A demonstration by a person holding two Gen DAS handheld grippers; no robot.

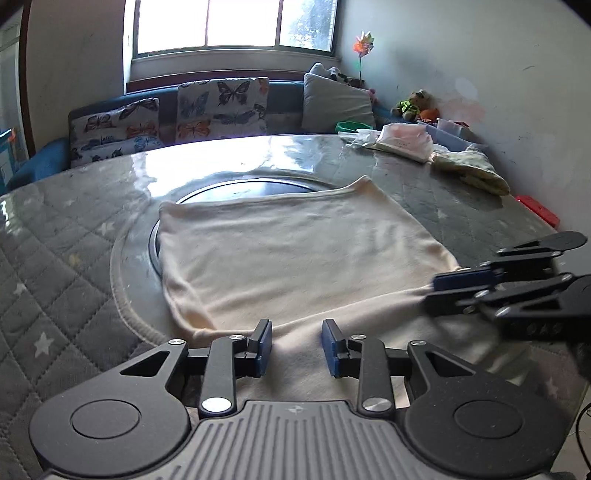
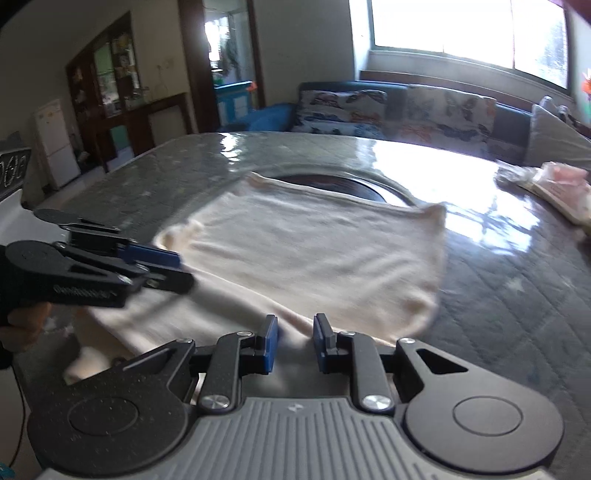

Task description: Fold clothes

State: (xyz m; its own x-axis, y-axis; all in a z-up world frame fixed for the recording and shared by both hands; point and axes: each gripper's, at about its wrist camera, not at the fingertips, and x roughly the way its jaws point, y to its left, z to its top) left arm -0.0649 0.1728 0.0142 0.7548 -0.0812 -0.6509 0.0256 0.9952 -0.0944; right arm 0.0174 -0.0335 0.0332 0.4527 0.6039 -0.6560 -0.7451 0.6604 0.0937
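Cream garment (image 1: 295, 251) spread on quilted table (image 1: 66, 258)

We hold our left gripper (image 1: 297, 347) and right gripper (image 2: 294, 343) spread, pads clear, over its folded near hem; a clear bin (image 1: 448, 134) behind, contents unclear, sits beside piled clothes (image 1: 402, 142).

Daylight pours through the window (image 1: 234, 24), blown out to white. It throws strong glare across the glossy table (image 2: 461, 177). The right wrist view is smeared by motion blur; both views bend and darken at the corners.
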